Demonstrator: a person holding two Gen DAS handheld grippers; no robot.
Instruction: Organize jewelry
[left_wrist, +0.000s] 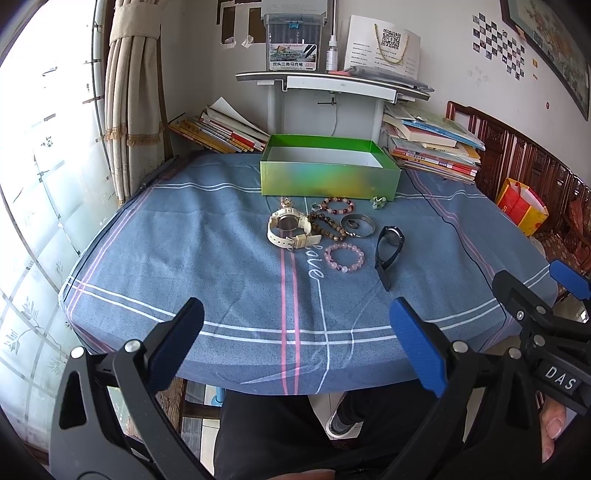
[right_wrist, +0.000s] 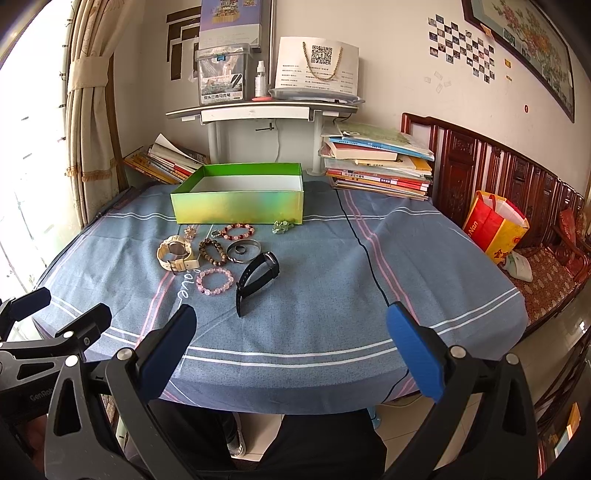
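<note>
We hold both grippers spread, empty: left gripper (left_wrist: 295, 339), right gripper (right_wrist: 291, 339). Black watch (right_wrist: 257, 277) nearest right gripper, long axis toward it; green box (right_wrist: 236, 206) beyond.

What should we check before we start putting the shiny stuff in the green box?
1. Green box open with its inside bare: ok.
2. Left tool open and holding nothing: ok.
3. Right tool open and holding nothing: ok.
4. Pink bead bracelet lies apart from the other pieces, easy to pick first: ok.
5. Brown bead bracelet clear of the white watch: not ok, they touch.
6. Black watch strap fastened: cannot tell.
</note>
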